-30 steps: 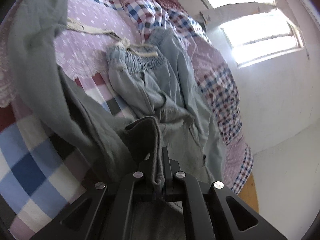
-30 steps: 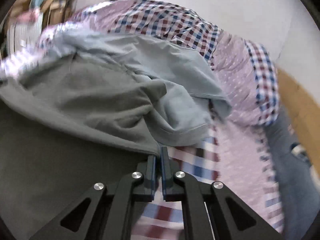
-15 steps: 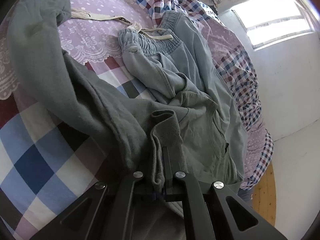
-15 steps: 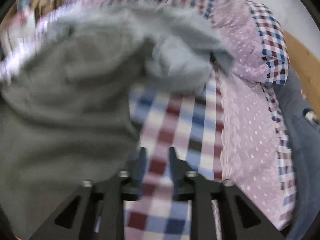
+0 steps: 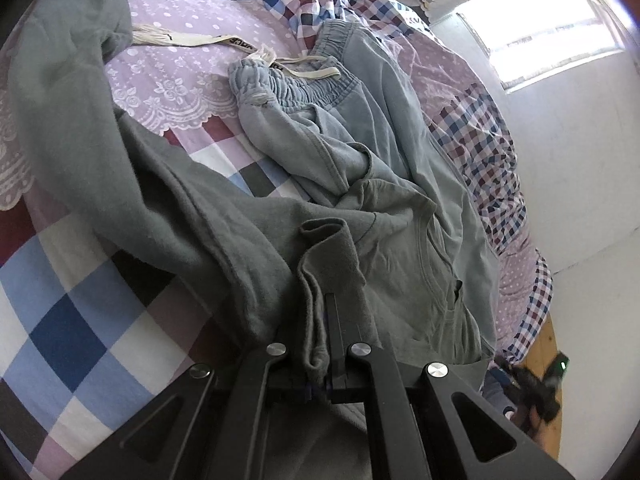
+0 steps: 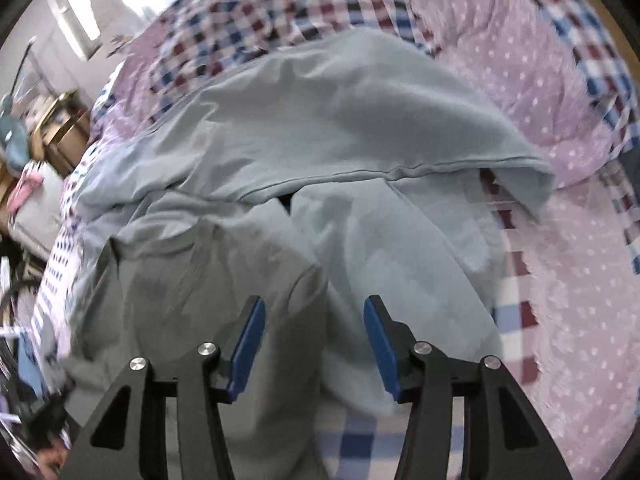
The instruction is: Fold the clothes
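Observation:
A grey-green shirt [image 5: 168, 200] sprawls over the checked bed; its collar [image 5: 432, 264] lies right of my left gripper [image 5: 326, 300], which is shut on a bunched fold of that shirt. Pale blue drawstring trousers [image 5: 360, 128] lie crumpled beyond it. In the right wrist view my right gripper [image 6: 314, 312] hangs over the grey-green shirt [image 6: 208, 312] and the pale blue trousers [image 6: 340, 132]. Its jaws are opening, blue pads [image 6: 250, 344] apart, nothing pinched between them.
The bed [image 5: 72, 320] has a checked sheet and a lilac dotted quilt [image 6: 560, 280]. A cream strap [image 5: 200, 42] lies by the trousers' waistband. Wooden floor [image 5: 552, 344] shows past the bed edge, and a wooden stand [image 6: 60, 120] stands at far left.
My right gripper has let go of the grey-green shirt's edge, opened wide and swung across to above the two garments. My left gripper keeps its hold and has tilted a little.

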Motion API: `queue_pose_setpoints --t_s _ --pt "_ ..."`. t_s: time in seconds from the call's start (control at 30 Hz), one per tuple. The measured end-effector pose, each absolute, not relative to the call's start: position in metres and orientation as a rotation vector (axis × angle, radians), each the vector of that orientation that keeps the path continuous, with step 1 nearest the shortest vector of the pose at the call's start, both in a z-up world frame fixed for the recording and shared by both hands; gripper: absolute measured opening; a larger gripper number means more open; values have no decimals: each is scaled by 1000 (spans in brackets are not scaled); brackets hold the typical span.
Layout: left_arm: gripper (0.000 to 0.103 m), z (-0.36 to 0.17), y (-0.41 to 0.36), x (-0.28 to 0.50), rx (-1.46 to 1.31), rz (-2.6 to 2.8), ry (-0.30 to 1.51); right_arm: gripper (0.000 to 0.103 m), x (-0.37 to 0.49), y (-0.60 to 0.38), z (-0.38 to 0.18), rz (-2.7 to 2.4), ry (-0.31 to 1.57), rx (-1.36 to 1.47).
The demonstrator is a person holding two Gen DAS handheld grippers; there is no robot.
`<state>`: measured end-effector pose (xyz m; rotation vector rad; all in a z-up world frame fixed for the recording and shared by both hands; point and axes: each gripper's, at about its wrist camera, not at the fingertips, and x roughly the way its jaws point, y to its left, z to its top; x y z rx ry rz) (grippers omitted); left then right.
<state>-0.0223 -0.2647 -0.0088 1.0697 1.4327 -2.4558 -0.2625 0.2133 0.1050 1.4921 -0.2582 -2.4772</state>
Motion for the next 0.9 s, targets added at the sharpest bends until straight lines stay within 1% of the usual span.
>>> queue_pose_setpoints --t_s 0.07,0.17,0.2,0.23,0.27,0.3,0.5,0.6,0.63,0.7,0.77,0.83,0.9 --pt "2 -10 -265 -23 1074 -2458 1429 55 -275 214 96 -2455 -290 1525" --pt "2 -11 -265 -24 1076 -2457 1422 55 -286 211 82 -2422 -263 1585" --pt "2 -11 -265 -24 1078 -2458 1416 50 -289 209 78 -2411 -250 1603" --pt "2 -11 -265 -24 1079 -2459 1413 30 -290 208 76 -2412 -240 1601" --pt "2 -12 -265 -24 1079 -2457 1413 14 -290 207 78 -2421 -233 1582" --pt "2 -13 -266 -24 1080 -2457 1412 2 -289 207 79 -2431 -227 1563" --pt "2 -5 -262 -23 1027 -2526 1356 1 -282 200 115 -2652 -41 1367" --pt "2 2 -253 -28 1040 -2573 1204 1 -292 195 102 -2732 131 1447" --pt "2 -2 -252 -30 1071 -2554 1186 4 -293 198 98 -2754 136 1471" --pt "2 -10 -251 -34 1130 -2515 1149 6 -293 211 96 -2787 44 1504" --pt "2 -11 -251 -34 1143 -2512 1136 13 -287 229 95 -2737 -131 1501" --pt "2 -9 -250 -35 1153 -2514 1107 38 -279 245 94 -2649 -316 1474" --pt "2 -8 -249 -35 1158 -2517 1087 44 -268 257 93 -2555 -469 1420"
